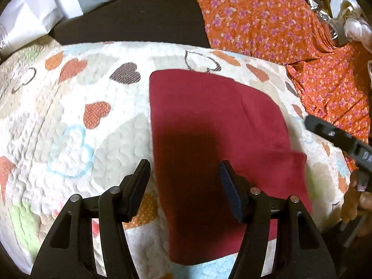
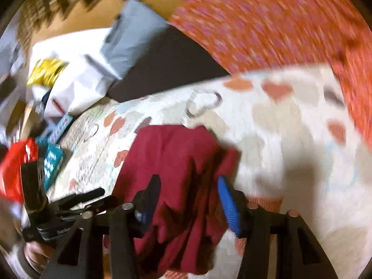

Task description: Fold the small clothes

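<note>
A dark red small garment (image 1: 209, 125) lies folded flat on the heart-patterned quilt (image 1: 69, 107). My left gripper (image 1: 184, 166) is open above its near left edge, one finger over the quilt, one over the cloth. In the right wrist view, which is blurred, the red garment (image 2: 176, 162) looks bunched and hangs between the fingers of my right gripper (image 2: 189, 183), whose jaws stand wide apart. The right gripper also shows at the right edge of the left wrist view (image 1: 337, 137). The left gripper shows at the lower left of the right wrist view (image 2: 76, 200).
An orange flowered cloth (image 1: 267, 16) lies behind and to the right of the quilt. A dark brown surface (image 1: 139, 21) and white bags (image 1: 28, 16) are at the back left. A red packet (image 2: 16, 169) and a teal box (image 2: 52, 160) lie left of the quilt.
</note>
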Demonstrator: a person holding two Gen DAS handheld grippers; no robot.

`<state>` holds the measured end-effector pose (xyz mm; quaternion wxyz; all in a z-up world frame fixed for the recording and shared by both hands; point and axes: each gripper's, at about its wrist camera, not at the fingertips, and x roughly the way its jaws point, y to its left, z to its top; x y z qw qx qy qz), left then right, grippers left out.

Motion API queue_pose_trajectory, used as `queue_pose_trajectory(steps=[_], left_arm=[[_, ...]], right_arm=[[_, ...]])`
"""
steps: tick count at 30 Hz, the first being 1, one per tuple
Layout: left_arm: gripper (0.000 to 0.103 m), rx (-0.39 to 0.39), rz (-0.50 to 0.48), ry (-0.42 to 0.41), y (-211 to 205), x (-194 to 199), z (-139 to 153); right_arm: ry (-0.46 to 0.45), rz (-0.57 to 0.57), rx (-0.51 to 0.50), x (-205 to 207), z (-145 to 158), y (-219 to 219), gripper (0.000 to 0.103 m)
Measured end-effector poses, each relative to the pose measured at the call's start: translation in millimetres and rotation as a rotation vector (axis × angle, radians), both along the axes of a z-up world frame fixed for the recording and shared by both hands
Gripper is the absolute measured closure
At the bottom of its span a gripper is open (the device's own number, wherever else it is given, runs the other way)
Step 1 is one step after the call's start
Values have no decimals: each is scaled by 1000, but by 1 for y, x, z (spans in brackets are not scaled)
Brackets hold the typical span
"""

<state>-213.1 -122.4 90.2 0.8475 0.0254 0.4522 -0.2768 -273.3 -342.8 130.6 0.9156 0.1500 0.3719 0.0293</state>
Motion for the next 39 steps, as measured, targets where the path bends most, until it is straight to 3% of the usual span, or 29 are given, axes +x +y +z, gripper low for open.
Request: queue_pose_trajectory(steps=[4, 7, 9, 11, 14, 20, 23, 27, 30, 35, 39], left_arm=[[41, 12, 9, -7, -11, 5, -6], [41, 52, 9, -10, -17, 6, -15], [41, 61, 8, -17, -20, 7, -17], [40, 70, 8, -35, -23, 7, -17], [40, 74, 14, -43, -24, 7, -17], [40, 72, 19, -43, -24, 7, -17], [40, 78, 22, -51, -23, 5, -16], [40, 100, 21, -67, -24, 2, -14], [40, 118, 35, -96, -23, 1, -11], [40, 109, 67, -138, -16, -2, -1], [40, 106, 111, -191, -12, -5, 8]], right_arm=[[-2, 61, -72, 28, -8, 23, 74], [83, 30, -184, 49, -33, 27, 78], [139, 21, -157, 57, -55, 18, 78], [129, 12, -120, 59, -58, 11, 78], [117, 37, -174, 55, -47, 19, 78], [68, 119, -168, 17, -19, 42, 78], [83, 170, -180, 7, -24, 54, 78], [152, 201, -234, 2, -56, 65, 78], [136, 206, -287, -3, -53, 74, 78], [35, 161, -169, -12, -21, 61, 78], [-50, 113, -192, -17, -2, 61, 75]])
